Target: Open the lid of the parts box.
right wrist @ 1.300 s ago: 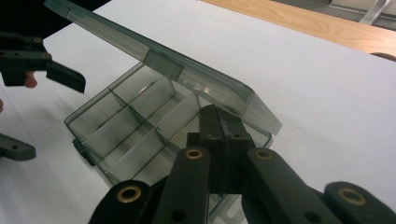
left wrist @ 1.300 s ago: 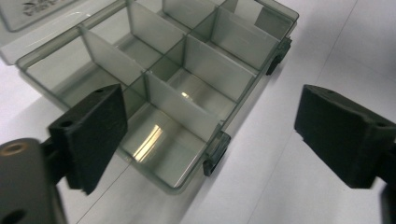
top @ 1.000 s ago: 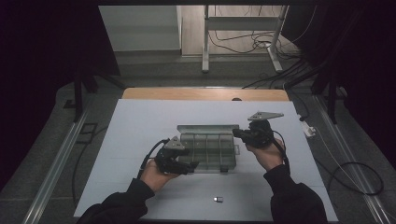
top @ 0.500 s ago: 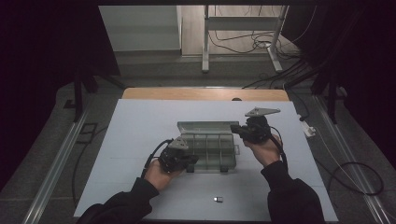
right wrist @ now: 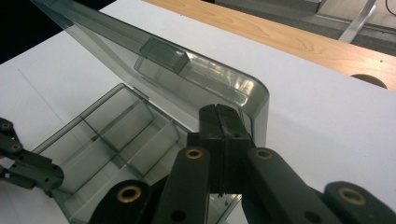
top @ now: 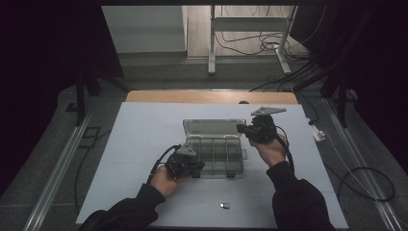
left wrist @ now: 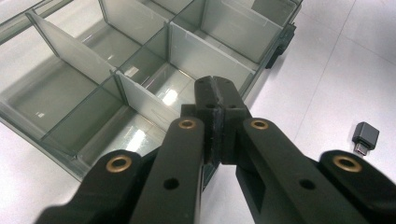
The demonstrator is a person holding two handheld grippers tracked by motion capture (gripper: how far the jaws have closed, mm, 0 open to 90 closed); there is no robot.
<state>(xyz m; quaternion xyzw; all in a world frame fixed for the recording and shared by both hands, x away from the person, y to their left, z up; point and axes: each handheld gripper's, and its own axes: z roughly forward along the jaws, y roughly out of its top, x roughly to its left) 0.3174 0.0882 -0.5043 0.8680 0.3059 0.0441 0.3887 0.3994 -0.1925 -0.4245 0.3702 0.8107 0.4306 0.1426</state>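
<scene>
A white table (top: 144, 144) is holding a clear plastic box (top: 214, 154) with its lid standing open. A small dark plug (top: 224, 206) is lying nearby.

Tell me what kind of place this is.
Probably a lab or recording workspace, not a home: a white-topped table in a dark curtained bay, loose cables on the floor behind, and a clear divided box worked with two handheld grippers.

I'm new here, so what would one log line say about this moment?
left gripper: shut, at box front | right gripper: shut, at lid | adapter: on table
</scene>
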